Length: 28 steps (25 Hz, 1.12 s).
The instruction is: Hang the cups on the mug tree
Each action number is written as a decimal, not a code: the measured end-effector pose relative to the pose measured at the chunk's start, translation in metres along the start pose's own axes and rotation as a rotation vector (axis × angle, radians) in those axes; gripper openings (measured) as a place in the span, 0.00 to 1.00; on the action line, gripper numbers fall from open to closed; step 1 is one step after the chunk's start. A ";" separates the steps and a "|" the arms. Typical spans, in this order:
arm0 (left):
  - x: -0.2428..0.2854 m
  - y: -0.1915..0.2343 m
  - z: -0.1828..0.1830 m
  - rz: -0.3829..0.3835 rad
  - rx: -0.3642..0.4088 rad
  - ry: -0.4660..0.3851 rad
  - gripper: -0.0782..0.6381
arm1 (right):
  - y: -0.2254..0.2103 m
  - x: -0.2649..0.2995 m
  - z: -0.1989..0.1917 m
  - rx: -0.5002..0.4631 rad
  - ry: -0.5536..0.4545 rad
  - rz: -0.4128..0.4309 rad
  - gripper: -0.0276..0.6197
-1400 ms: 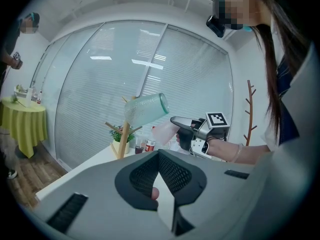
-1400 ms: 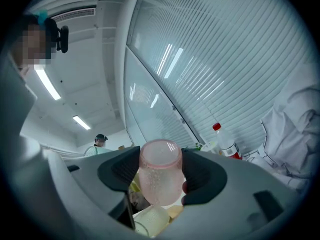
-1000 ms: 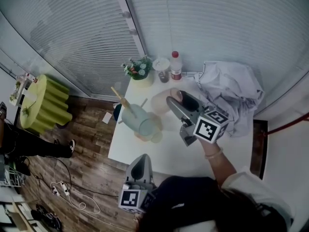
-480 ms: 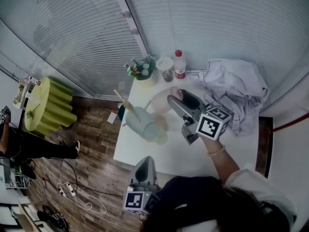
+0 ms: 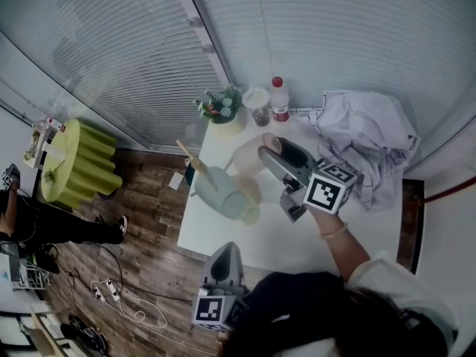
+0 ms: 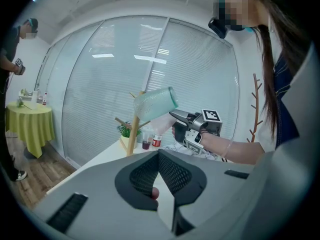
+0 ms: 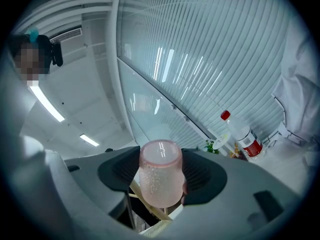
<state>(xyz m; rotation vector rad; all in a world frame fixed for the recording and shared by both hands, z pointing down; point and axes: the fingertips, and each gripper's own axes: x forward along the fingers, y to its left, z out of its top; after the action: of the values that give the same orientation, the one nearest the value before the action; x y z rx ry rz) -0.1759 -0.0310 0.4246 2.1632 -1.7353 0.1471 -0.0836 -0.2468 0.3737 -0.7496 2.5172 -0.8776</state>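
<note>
While the right gripper [image 5: 268,149] hovers over the white table [image 5: 297,236], its jaws are clamped on a frosted pink cup [image 7: 160,176], one jaw on each side. The pink cup is off the table, just beside the wooden mug tree [image 6: 132,139], w/ wooden pegs showing right under it in the right gripper view. A pale teal cup [image 5: 223,193] hangs tilted on the tree. The left gripper [image 6: 159,156] sits low by the table's near edge, well apart from the tree, jaws pressed together w/ nothing btwn them. At the table's far end: a potted plant [image 5: 221,108], a lidded glass [image 5: 258,103], a red-capped bottle [image 5: 280,103] & a crumpled white garment [image 5: 368,143].
</note>
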 end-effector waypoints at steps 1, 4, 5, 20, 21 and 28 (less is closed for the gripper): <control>0.001 0.000 0.000 0.002 0.001 0.001 0.11 | 0.000 0.001 0.000 0.005 -0.002 0.006 0.46; 0.002 0.001 -0.001 0.009 -0.001 0.011 0.11 | -0.001 0.005 -0.002 0.013 0.006 0.014 0.46; 0.002 0.001 -0.001 0.011 -0.001 0.012 0.11 | -0.002 0.005 -0.004 0.014 0.011 0.014 0.46; 0.005 -0.001 -0.007 0.017 -0.003 0.035 0.11 | -0.007 0.015 -0.021 0.052 0.060 0.027 0.46; 0.005 -0.001 -0.007 0.016 -0.003 0.036 0.11 | -0.008 0.015 -0.022 0.056 0.061 0.029 0.46; 0.006 -0.003 -0.008 0.017 -0.007 0.046 0.11 | -0.009 0.020 -0.029 0.093 0.077 0.047 0.46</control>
<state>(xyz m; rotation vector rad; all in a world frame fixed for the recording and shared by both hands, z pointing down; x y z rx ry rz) -0.1709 -0.0330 0.4331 2.1231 -1.7264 0.1934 -0.1104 -0.2510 0.3980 -0.6360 2.5291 -1.0178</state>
